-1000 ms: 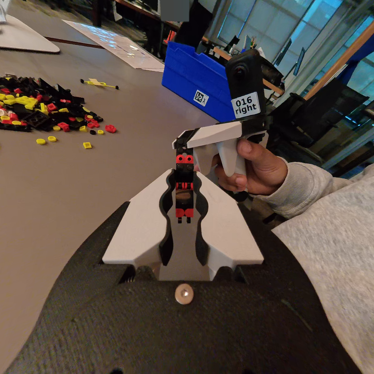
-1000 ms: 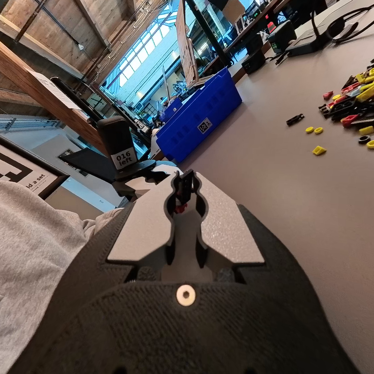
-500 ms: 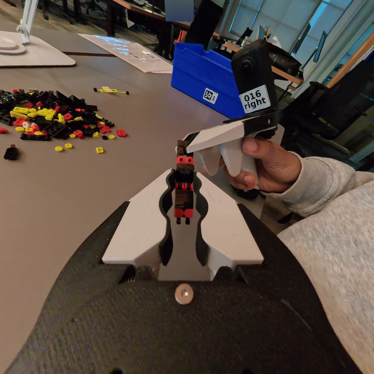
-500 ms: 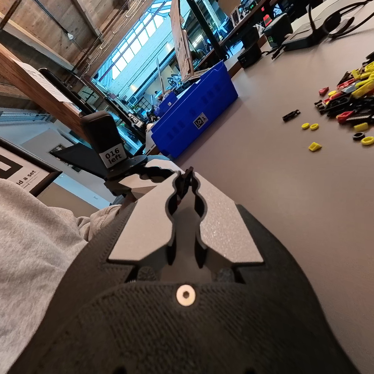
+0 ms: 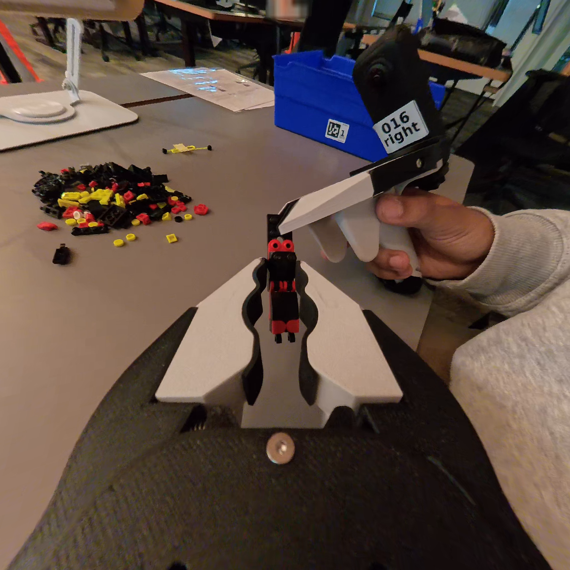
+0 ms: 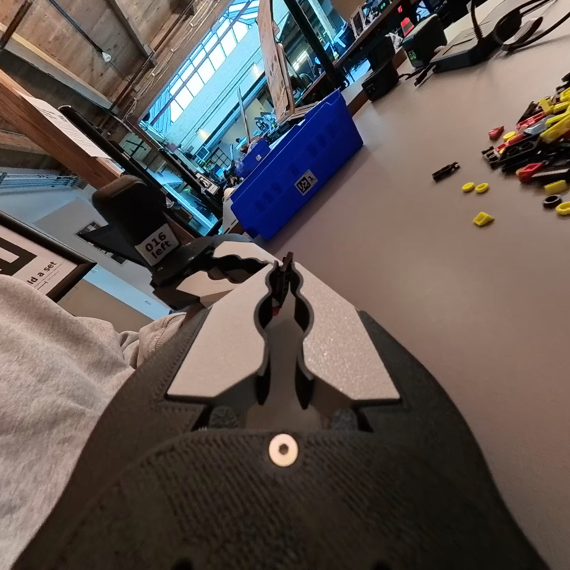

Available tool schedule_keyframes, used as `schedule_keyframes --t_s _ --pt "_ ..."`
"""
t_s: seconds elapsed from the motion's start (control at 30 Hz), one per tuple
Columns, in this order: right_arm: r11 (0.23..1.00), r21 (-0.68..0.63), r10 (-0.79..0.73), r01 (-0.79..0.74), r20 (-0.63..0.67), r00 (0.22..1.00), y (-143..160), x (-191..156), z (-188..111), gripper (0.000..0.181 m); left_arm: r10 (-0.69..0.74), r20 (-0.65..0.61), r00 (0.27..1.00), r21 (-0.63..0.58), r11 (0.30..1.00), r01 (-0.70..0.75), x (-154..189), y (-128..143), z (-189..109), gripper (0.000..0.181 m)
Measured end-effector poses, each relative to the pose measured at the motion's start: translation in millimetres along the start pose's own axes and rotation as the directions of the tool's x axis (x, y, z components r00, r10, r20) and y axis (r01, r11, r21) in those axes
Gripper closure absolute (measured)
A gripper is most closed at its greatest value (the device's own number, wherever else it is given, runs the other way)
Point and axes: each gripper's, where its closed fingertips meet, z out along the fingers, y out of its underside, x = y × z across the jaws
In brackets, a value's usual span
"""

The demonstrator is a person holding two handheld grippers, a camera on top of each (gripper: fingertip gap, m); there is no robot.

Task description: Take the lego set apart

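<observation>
My left gripper (image 5: 281,268) is shut on a small black and red lego assembly (image 5: 283,296), held upright above the table. My right gripper (image 5: 277,220) comes in from the right and is shut on a thin black lego piece (image 5: 273,222) just above the assembly's red top studs. In the right wrist view the right gripper (image 6: 283,267) pinches that black piece (image 6: 283,279) edge-on, and the left gripper (image 6: 234,271) shows just behind it to the left. I cannot tell whether the black piece still touches the assembly.
A pile of loose black, red and yellow lego parts (image 5: 108,200) lies on the grey table (image 5: 92,308) at the left, also in the right wrist view (image 6: 536,148). A blue bin (image 5: 320,98) stands at the back. A white stand base (image 5: 58,114) is far left. Paper sheets (image 5: 212,86) lie behind. The grippers are tip to tip, or close to it.
Both grippers have swung a little, so the pile and bin shifted in view. The right gripper's tip with the black piece has lifted slightly off the assembly's red studs.
</observation>
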Motion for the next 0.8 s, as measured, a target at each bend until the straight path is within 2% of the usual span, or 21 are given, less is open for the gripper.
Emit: schedule_keyframes --t_s 0.43,0.57,0.8 --pt "1.000 -0.008 0.013 -0.013 0.000 1.000 3.9 -1.5 3.1 0.177 0.080 0.047 0.996 -0.004 0.997 -0.080 -0.4 -0.3 0.2 0.165" --pt "0.999 0.002 0.043 -0.043 0.029 0.999 3.4 -3.6 2.7 0.171 0.146 0.090 0.985 -0.028 0.989 -0.144 -1.4 1.0 1.5 0.165" --pt "1.000 -0.029 0.000 0.001 0.003 1.000 5.3 -3.8 1.6 0.178 0.283 0.166 0.945 -0.038 0.959 -0.281 1.0 -4.6 -0.8 0.166"
